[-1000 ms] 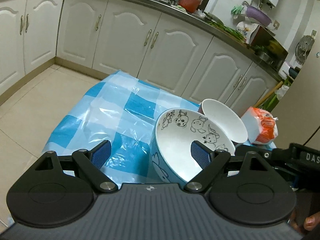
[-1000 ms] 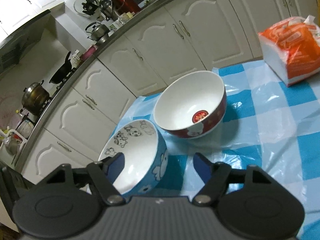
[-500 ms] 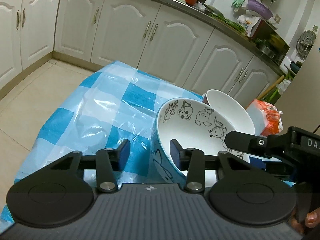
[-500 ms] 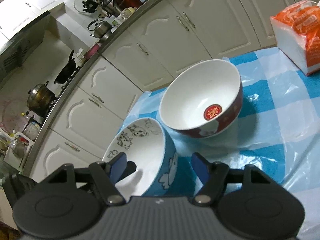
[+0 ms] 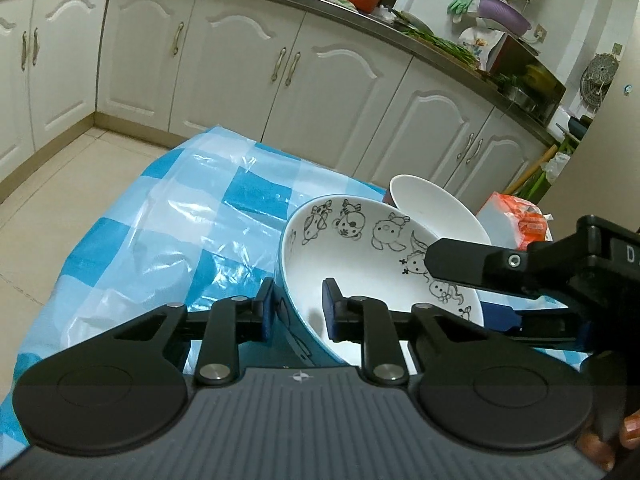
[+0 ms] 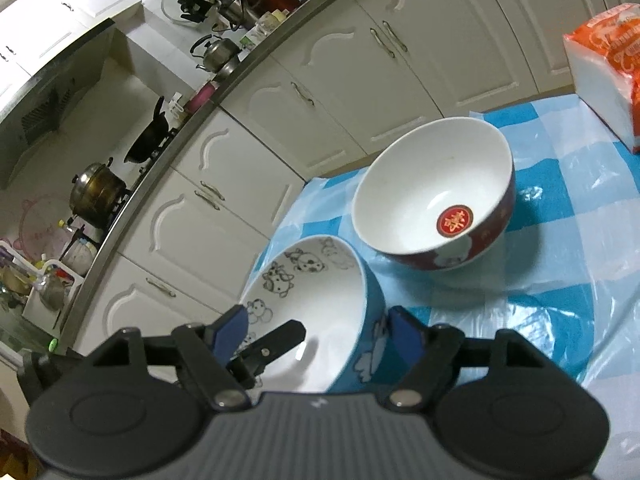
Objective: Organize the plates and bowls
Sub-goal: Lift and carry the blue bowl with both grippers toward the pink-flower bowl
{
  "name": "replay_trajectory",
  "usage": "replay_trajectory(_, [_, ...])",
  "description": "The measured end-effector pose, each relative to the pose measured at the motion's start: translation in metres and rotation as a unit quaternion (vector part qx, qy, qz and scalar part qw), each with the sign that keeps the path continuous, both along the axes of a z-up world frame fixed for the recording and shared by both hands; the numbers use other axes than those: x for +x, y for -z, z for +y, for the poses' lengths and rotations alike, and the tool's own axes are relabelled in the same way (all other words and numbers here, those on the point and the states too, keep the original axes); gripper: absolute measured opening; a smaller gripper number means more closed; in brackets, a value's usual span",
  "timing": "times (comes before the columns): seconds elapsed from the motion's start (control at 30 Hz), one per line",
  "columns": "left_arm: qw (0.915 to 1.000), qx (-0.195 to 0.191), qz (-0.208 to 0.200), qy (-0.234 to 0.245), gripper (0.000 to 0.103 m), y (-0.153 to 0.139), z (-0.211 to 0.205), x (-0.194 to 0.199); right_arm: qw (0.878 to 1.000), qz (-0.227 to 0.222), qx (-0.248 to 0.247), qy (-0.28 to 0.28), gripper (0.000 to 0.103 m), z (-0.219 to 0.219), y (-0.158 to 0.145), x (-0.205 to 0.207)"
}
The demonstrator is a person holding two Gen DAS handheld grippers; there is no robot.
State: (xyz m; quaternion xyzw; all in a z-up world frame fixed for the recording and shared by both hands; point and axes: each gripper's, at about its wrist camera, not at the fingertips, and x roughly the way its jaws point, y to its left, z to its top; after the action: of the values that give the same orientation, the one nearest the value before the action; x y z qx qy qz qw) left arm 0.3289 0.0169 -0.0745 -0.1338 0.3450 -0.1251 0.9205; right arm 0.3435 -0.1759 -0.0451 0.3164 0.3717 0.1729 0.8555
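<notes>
Blue cartoon bowl [image 5: 372, 264] on checked tablecloth [image 5: 172, 240], beside red bowl [image 6: 436, 196]. Left gripper [image 5: 298, 310] clamped on its rim; right gripper [image 6: 316, 330] just widened, straddling opposite wall, no contact. Glazed ceramic: rigid, slick, chippable; rim pinch only.

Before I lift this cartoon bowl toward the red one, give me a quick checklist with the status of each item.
1. Left claw clamped on the rim of the blue ceramic bowl with cartoon animals: ok.
2. Right claw gripping the same bowl: not ok; its jaws straddle the far wall, have just been opening, pads apart from it.
3. Cartoon bowl empty: ok.
4. Red-sided white bowl with the red emblem upright and empty: ok.
5. Orange-and-white packet clear of the bowls: ok.
6. Checked plastic tablecloth free of the bowl's base: cannot tell.
</notes>
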Motion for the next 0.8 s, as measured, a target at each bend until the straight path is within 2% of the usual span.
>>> replay_trajectory(0.27, [1.0,0.0,0.0,-0.002,0.024,-0.006,-0.003,-0.008,1.0,-0.001,0.004,0.0,0.079,0.001,-0.004,-0.014])
replay_trajectory(0.5, [1.0,0.004,-0.007,-0.001,0.023,-0.015,-0.006,-0.019,1.0,0.017,0.013,0.007,0.081,0.001,0.0,-0.029])
replay_trajectory(0.8, [0.9999,0.008,-0.004,0.011,0.023,-0.018,-0.013,-0.032,1.0,0.011,0.015,0.017,0.081,-0.005,-0.008,-0.055])
